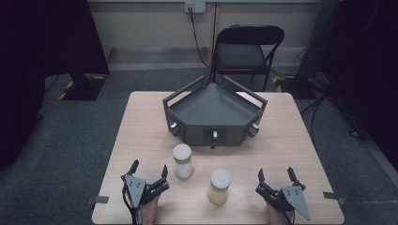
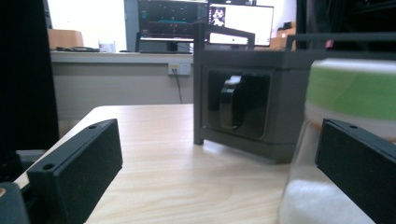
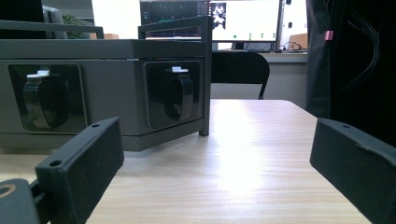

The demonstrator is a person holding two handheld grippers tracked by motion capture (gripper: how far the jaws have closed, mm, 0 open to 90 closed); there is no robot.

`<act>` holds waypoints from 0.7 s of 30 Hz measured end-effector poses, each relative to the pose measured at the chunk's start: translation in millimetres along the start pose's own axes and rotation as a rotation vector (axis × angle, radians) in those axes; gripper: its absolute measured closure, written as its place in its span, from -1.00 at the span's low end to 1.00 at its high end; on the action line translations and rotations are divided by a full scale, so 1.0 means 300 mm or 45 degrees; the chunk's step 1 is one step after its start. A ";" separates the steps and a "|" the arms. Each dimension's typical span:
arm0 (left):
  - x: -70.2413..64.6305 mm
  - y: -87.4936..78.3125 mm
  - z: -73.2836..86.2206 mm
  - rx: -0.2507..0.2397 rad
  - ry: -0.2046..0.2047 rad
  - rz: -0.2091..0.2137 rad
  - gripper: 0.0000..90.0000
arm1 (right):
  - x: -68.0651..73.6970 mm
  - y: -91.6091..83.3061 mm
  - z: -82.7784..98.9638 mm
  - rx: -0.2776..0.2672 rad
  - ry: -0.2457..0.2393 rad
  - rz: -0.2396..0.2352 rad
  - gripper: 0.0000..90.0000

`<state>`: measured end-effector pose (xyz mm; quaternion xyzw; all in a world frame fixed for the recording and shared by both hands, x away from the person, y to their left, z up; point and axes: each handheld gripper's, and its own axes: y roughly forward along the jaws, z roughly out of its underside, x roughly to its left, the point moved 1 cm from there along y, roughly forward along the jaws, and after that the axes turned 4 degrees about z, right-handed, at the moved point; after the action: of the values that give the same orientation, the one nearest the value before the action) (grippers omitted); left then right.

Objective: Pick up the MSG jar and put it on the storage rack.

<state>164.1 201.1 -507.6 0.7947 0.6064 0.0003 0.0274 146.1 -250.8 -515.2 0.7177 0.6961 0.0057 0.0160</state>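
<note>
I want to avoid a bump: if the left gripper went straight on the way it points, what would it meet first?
Probably the green-banded jar: it stands just ahead, close by the left gripper's right jaw, so that jaw would likely clip it. Past it stands the grey tray. Depth is unclear.

A dark grey angular tray-like box with railed sides and knobs on its front faces (image 1: 213,110) sits at the far middle of the light wooden table (image 1: 141,126), with a black folding chair (image 1: 246,49) just behind it.
</note>
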 end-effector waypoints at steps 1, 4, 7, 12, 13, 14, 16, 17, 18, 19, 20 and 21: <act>-0.002 -0.002 -0.009 -0.003 0.005 0.000 -1.00 | 0.000 0.000 0.000 0.000 0.000 0.000 -0.97; -0.010 -0.008 -0.045 0.013 -0.013 -0.006 -1.00 | 0.000 0.000 0.000 -0.001 0.000 0.000 -0.97; -0.014 -0.010 -0.072 0.020 -0.026 0.009 -1.00 | 0.000 0.000 0.000 0.000 0.000 0.000 -0.97; -0.023 -0.004 -0.099 0.012 -0.019 0.047 -1.00 | 0.000 0.000 0.000 0.000 0.000 0.000 -0.97; -0.023 -0.002 -0.100 0.001 -0.011 0.056 -1.00 | 0.000 0.000 0.000 0.000 0.000 0.000 -0.97; -0.026 -0.001 -0.096 -0.021 -0.002 0.062 -1.00 | 0.000 0.000 0.000 0.000 0.000 0.000 -0.97; -0.025 0.004 -0.098 -0.037 -0.004 0.086 -1.00 | 0.000 0.000 0.000 0.000 0.000 0.000 -0.97; -0.024 0.007 -0.100 -0.039 -0.020 0.097 -1.00 | 0.000 0.000 0.000 0.000 0.000 0.000 -0.97; -0.024 0.011 -0.102 -0.041 -0.030 0.105 -1.00 | 0.000 0.000 0.000 0.000 0.000 0.000 -0.97; -0.026 0.015 -0.106 -0.038 -0.028 0.112 -1.00 | 0.000 0.000 0.000 0.000 -0.001 0.000 -0.97; -0.029 0.019 -0.109 -0.036 -0.022 0.118 -1.00 | 0.000 0.000 0.000 0.000 0.000 0.000 -0.97; -0.031 0.023 -0.112 -0.031 -0.017 0.125 -1.00 | 0.000 0.000 0.000 0.000 0.000 0.000 -0.97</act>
<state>167.3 191.8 -473.4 0.8230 0.5665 0.0038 0.0412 146.1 -250.8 -515.2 0.7178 0.6961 0.0057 0.0162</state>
